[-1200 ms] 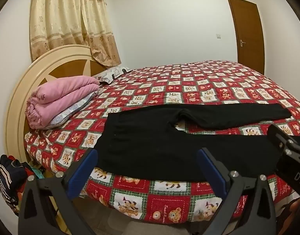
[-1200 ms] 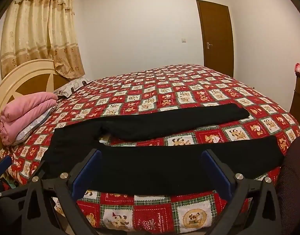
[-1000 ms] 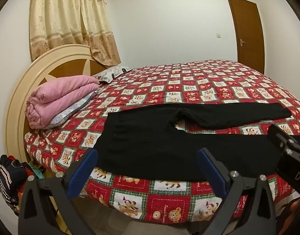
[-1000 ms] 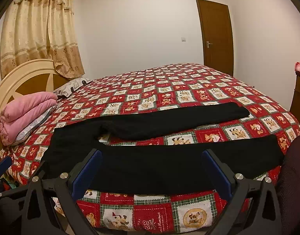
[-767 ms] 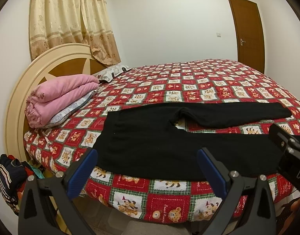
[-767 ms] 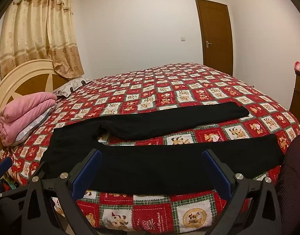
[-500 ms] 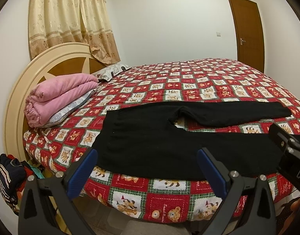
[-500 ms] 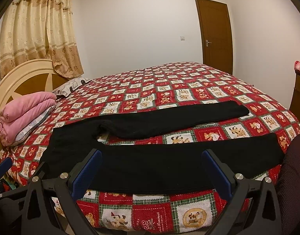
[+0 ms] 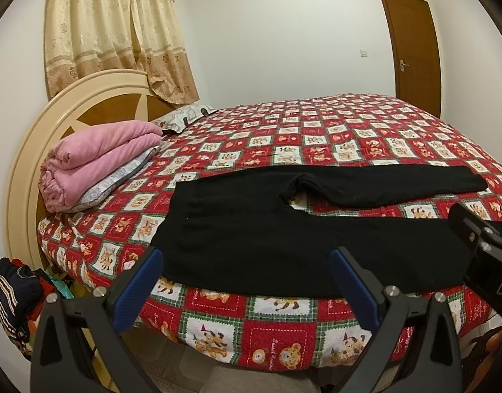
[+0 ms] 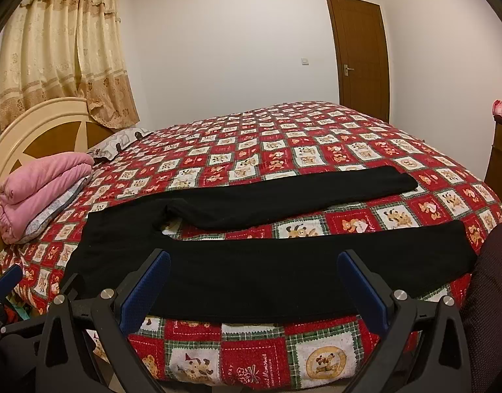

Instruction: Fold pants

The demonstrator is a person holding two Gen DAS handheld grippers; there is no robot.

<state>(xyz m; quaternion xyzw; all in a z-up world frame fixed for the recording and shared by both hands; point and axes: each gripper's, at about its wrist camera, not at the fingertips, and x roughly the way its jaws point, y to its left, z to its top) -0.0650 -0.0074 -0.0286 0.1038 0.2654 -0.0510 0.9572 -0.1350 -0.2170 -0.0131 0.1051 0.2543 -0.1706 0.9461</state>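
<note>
Black pants [image 9: 257,229] [image 10: 251,271] lie spread flat near the front edge of the bed, waistband to the left, both legs stretching right with a gap between them. My left gripper [image 9: 247,262] hovers open just in front of the bed edge, near the waist and near leg, touching nothing. My right gripper [image 10: 254,263] is also open, held before the near leg's middle, empty. The right gripper's body shows at the right edge of the left wrist view.
The bed carries a red patchwork quilt [image 9: 333,131] [image 10: 283,137]. A folded pink blanket [image 9: 97,160] [image 10: 38,190] rests on a pillow by the round headboard [image 9: 31,144]. Clothes pile [image 9: 15,298] lies on the floor at left. A brown door [image 10: 359,55] stands at the back right.
Both grippers have crept slightly toward the bed; the pants lie as before and both grippers stay open.
</note>
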